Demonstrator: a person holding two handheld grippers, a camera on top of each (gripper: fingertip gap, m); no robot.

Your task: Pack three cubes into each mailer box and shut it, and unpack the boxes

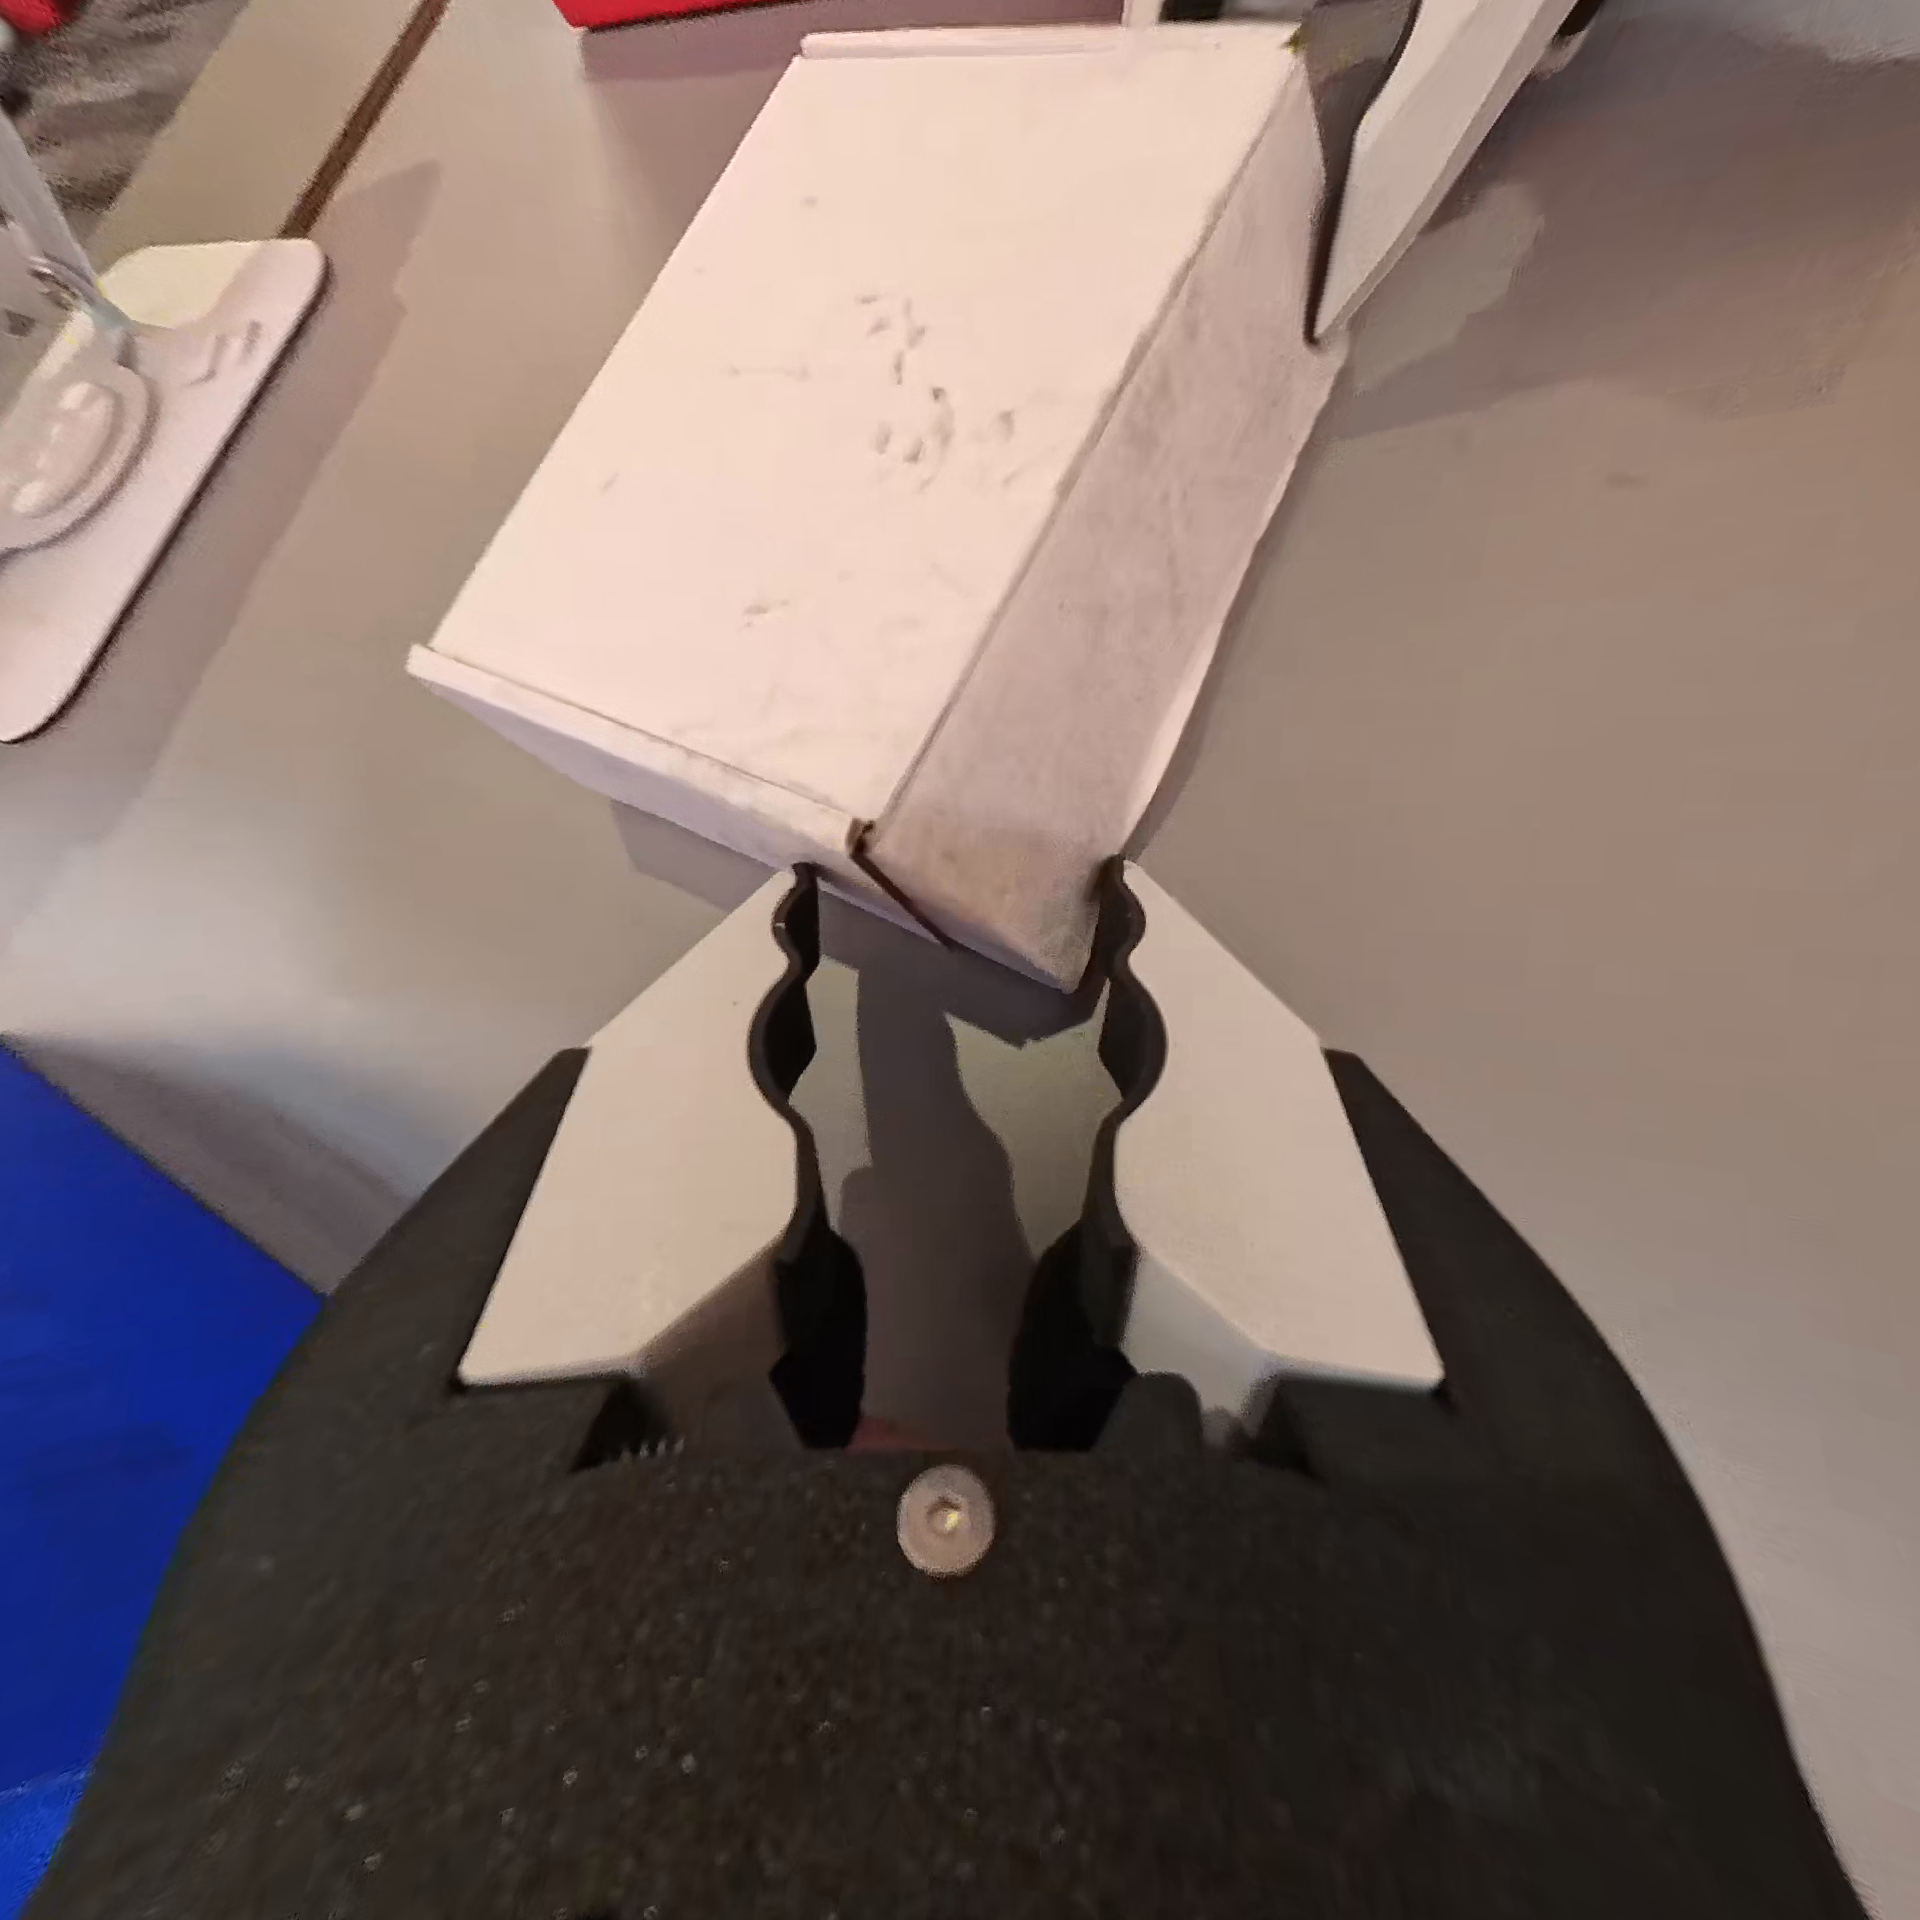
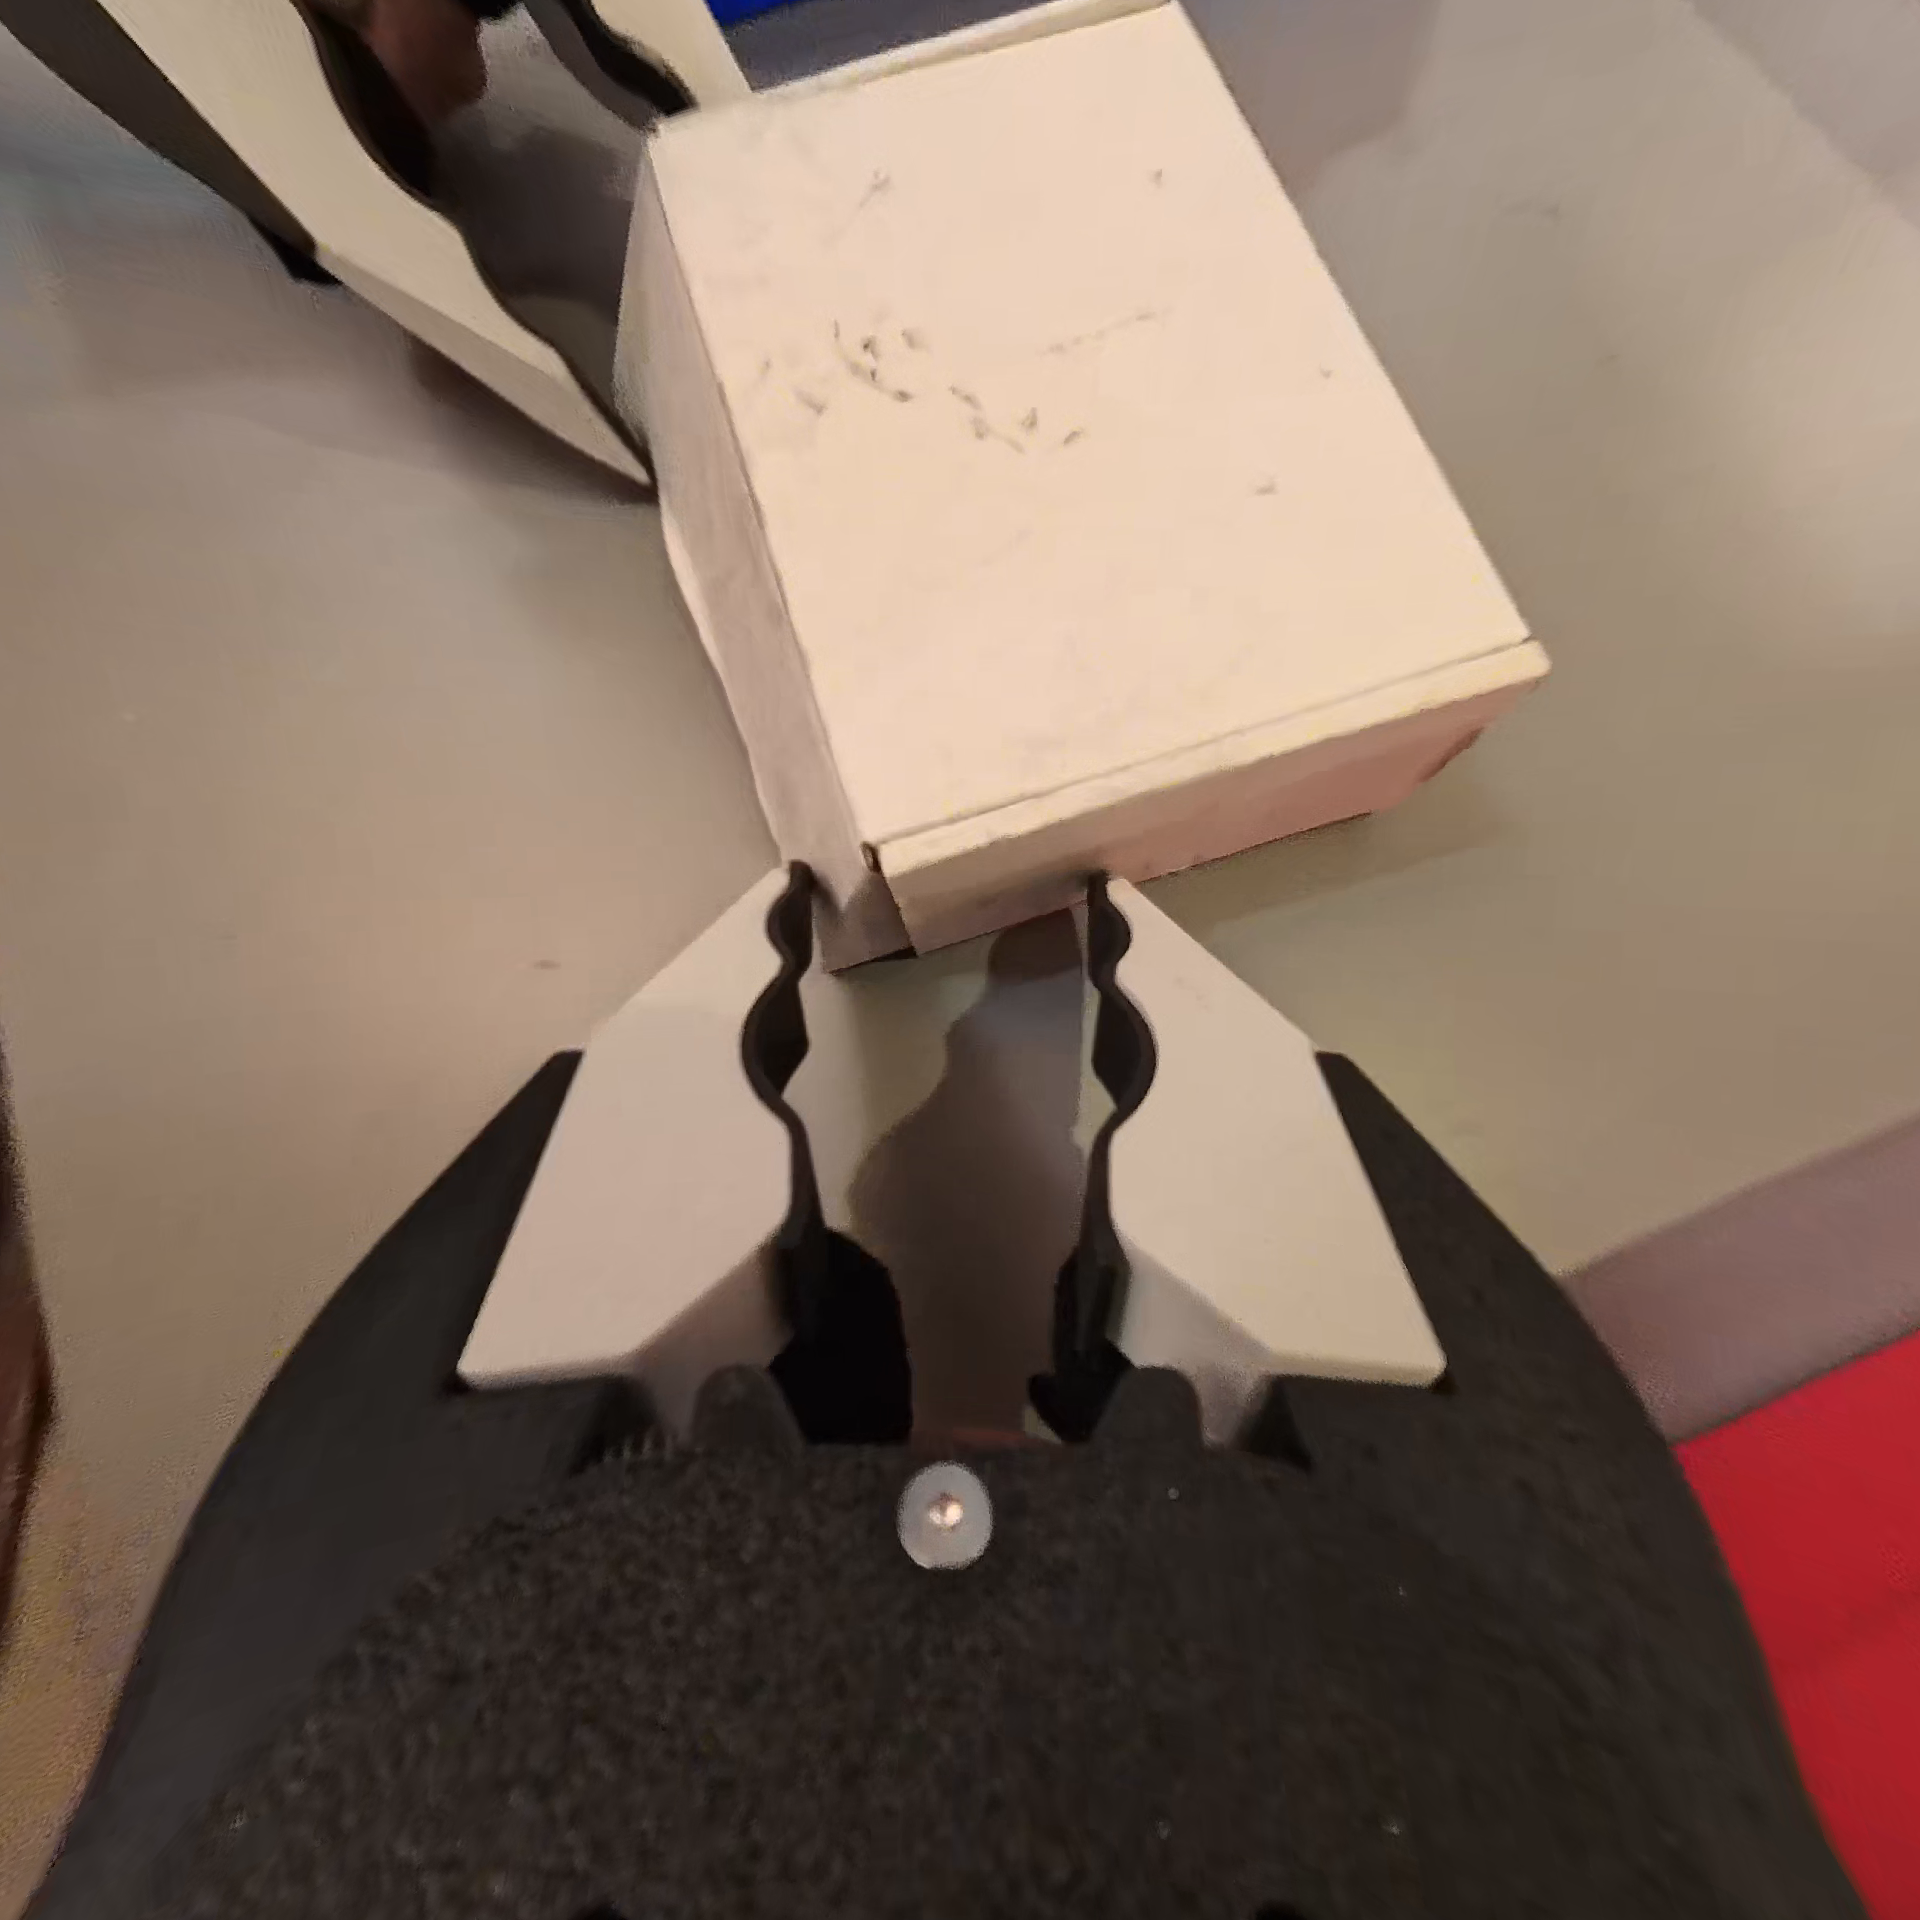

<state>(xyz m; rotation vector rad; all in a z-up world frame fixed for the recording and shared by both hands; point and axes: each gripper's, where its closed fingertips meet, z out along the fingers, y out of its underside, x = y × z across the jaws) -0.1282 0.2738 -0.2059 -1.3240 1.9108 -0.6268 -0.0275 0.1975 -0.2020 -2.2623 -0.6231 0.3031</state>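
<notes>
A white mailer box [image 1: 831, 468] with its lid shut and scuffed on top sits tilted, with a shadow under its near corner. No cubes show. My left gripper [image 1: 956, 894] has its fingertips on both sides of the box's near corner and pinches it. In the right wrist view the same box [image 2: 1060, 499] fills the middle, and my right gripper [image 2: 945, 894] clasps its near corner the same way. Each gripper shows in the other's view at the opposite corner: the right one [image 1: 1382, 177], the left one [image 2: 436, 260].
The grey table [image 1: 1558, 831] carries a white card with a metal object [image 1: 156, 436] at the far left. A blue surface [image 1: 125, 1299] lies at the near left. A red surface [image 2: 1818, 1558] lies beyond the table edge at the lower right.
</notes>
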